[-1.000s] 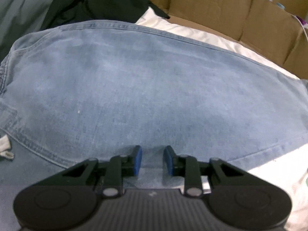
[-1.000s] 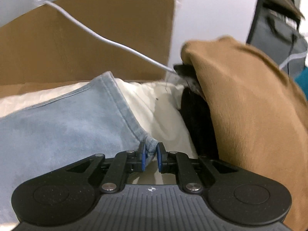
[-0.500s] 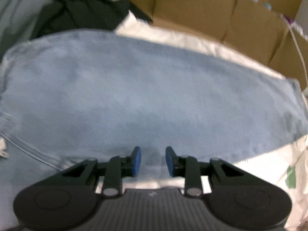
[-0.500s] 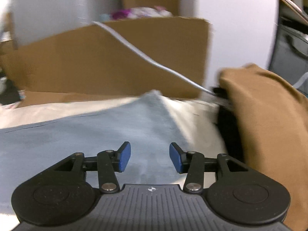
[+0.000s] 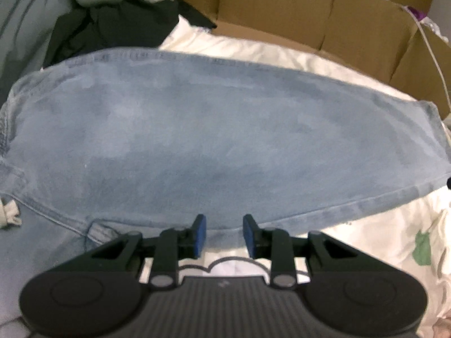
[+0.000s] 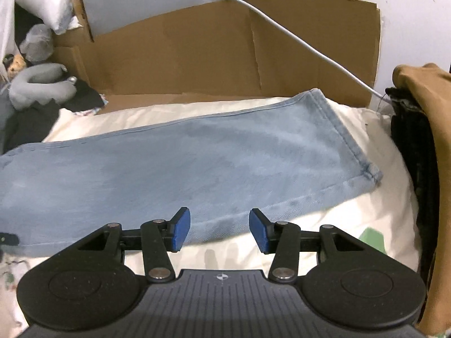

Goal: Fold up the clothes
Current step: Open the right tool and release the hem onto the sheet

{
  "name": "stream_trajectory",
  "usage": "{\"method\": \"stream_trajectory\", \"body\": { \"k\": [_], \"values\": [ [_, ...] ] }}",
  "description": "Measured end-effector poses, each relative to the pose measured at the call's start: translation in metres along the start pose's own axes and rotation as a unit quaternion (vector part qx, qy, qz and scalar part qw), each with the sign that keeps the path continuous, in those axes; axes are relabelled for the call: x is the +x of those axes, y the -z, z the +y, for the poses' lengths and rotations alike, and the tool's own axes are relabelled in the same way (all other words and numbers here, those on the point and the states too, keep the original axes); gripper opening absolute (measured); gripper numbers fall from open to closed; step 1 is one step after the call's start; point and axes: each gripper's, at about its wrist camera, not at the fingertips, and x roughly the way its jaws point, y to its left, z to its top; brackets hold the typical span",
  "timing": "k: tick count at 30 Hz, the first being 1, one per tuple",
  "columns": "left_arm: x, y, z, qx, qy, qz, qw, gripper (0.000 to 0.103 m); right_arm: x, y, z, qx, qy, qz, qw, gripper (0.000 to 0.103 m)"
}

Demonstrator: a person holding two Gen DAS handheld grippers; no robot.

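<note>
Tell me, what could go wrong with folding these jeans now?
Three things might go wrong. Both tongs, left and right, are open with nothing in them, so the jeans lie loose and could wrinkle on the soft cream bedding. The white cable runs down close behind the hem corner, so a lifted leg might snag it. The brown garment sits close on the right and could get bumped.

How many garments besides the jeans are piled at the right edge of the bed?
2 visible: a brown garment on top at far right, and a black one under it, beside the jeans hem. More may be hidden beneath.
</note>
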Motion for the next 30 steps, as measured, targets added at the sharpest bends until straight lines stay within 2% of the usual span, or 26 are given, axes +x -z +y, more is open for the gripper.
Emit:
{"method": "stream_trajectory", "body": {
  "k": [3,6,12,15,19,22,25,26,27,28,30],
  "values": [
    [-0.013,-0.009,-0.001,0.008,-0.007,-0.015,0.9998,0.031,-0.011,-0.003,0.0,-0.008,-0.007,0.002,1.0,0.054],
    [-0.027,-0.028,0.0,0.018,0.002,-0.016,0.9997,0.031,-0.034,-0.012,0.006,-0.01,-0.017,0.01,1.0,0.054],
    [-0.058,-0.068,-0.005,0.08,0.018,-0.006,0.9967,0.031,-0.088,-0.053,0.025,-0.025,-0.025,0.007,0.999,0.054],
    [-0.077,-0.091,0.006,0.065,0.009,0.004,0.9978,0.034,-0.114,-0.082,0.032,-0.021,-0.03,0.013,0.999,0.054],
    [-0.108,-0.116,0.034,0.022,0.004,0.015,0.9996,0.034,-0.147,-0.125,0.053,-0.065,-0.048,0.056,0.995,0.054],
    [-0.139,-0.13,0.05,0.013,-0.011,-0.002,0.9999,0.036,-0.18,-0.154,0.067,-0.082,-0.035,0.074,0.993,0.054],
    [-0.166,-0.139,0.064,0.014,-0.022,-0.004,0.9997,0.039,-0.214,-0.172,0.079,-0.093,0.011,0.074,0.993,0.054],
    [-0.176,-0.139,0.069,0.018,-0.027,-0.006,0.9995,0.041,-0.223,-0.176,0.081,-0.089,0.016,0.082,0.993,0.054],
    [-0.187,-0.14,0.074,0.022,-0.032,-0.009,0.9992,0.05,-0.232,-0.179,0.084,-0.084,0.021,0.089,0.992,0.054],
    [-0.197,-0.138,0.08,0.018,-0.034,-0.01,0.9992,0.054,-0.242,-0.181,0.086,-0.08,0.024,0.094,0.992,0.054],
    [-0.216,-0.133,0.093,0.009,-0.034,-0.01,0.9993,0.054,-0.261,-0.185,0.091,-0.071,0.029,0.103,0.992,0.054]
  ]
}}
